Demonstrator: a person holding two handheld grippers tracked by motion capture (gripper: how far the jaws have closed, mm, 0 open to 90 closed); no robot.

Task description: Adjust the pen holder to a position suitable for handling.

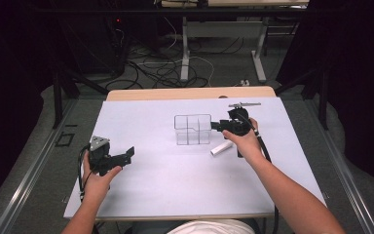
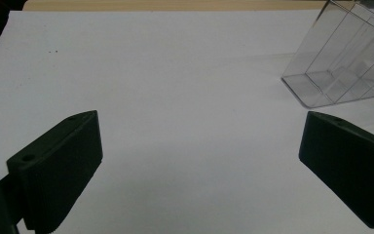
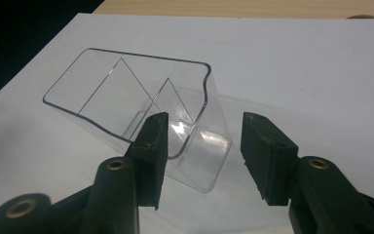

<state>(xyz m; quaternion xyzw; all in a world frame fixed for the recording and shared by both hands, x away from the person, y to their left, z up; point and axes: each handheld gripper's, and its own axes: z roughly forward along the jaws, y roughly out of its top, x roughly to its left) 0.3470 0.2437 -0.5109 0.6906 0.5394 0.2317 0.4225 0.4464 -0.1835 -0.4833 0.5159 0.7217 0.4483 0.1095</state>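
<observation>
A clear plastic container (image 1: 192, 129) with inner dividers stands in the middle of the white table top (image 1: 165, 180). My right gripper (image 1: 215, 126) is at its right side. In the right gripper view the container's (image 3: 121, 92) near corner lies between the jaws of this gripper (image 3: 202, 122). One fingertip (image 3: 152, 136) overlaps the rim, and the other stands apart from the wall, so the gripper is open. My left gripper (image 1: 128, 155) rests near the table's left side. It (image 2: 199, 126) is wide open with nothing between its fingers, and the container (image 2: 341, 58) shows far off to its upper right.
A short white cylinder (image 1: 221, 148) lies on the table just below my right hand. A thin metal tool (image 1: 244, 104) lies near the far right edge. The table's wooden edge (image 1: 190, 92) runs along the back, with cables on the floor beyond.
</observation>
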